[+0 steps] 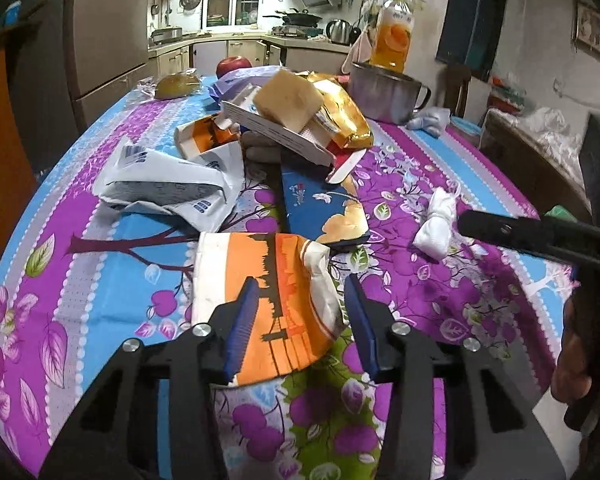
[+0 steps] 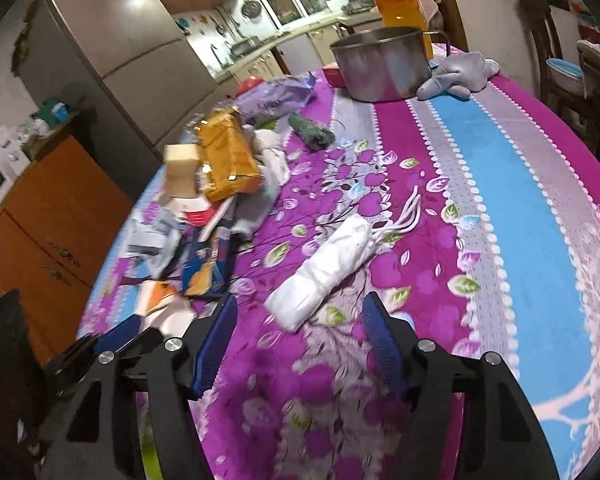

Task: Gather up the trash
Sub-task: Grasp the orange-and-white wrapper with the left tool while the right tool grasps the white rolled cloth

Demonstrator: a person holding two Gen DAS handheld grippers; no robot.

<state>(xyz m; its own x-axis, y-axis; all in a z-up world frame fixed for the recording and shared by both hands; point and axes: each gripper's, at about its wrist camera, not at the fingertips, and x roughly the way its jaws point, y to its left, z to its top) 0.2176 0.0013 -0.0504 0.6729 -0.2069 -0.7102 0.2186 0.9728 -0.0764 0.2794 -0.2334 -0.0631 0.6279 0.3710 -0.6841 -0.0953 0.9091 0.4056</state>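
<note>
A flattened orange and white wrapper [image 1: 260, 280] lies on the flowered tablecloth [image 1: 100, 280]. My left gripper [image 1: 300, 284] hangs over its near end, open; the left blue pad [image 1: 240, 320] overlaps the wrapper and the right pad stands just off its crumpled edge. A knotted white plastic bag roll [image 2: 320, 272] lies ahead of my right gripper [image 2: 300, 298], which is open with the roll's near end just beyond its fingertips. The same roll [image 1: 438, 224] shows in the left wrist view, beside the right gripper's black finger [image 1: 500, 232]. A heap of wrappers and boxes [image 1: 276, 128] sits farther back.
The heap holds a white and blue bag [image 1: 172, 188], a blue box [image 1: 320, 208], a gold packet [image 1: 340, 116] and a pale block [image 1: 292, 100]. Behind stand a steel pot [image 1: 384, 92], a juice bottle [image 1: 392, 36], an apple [image 1: 232, 66] and bread [image 1: 178, 85]. A grey cloth [image 2: 456, 72] lies beside the pot.
</note>
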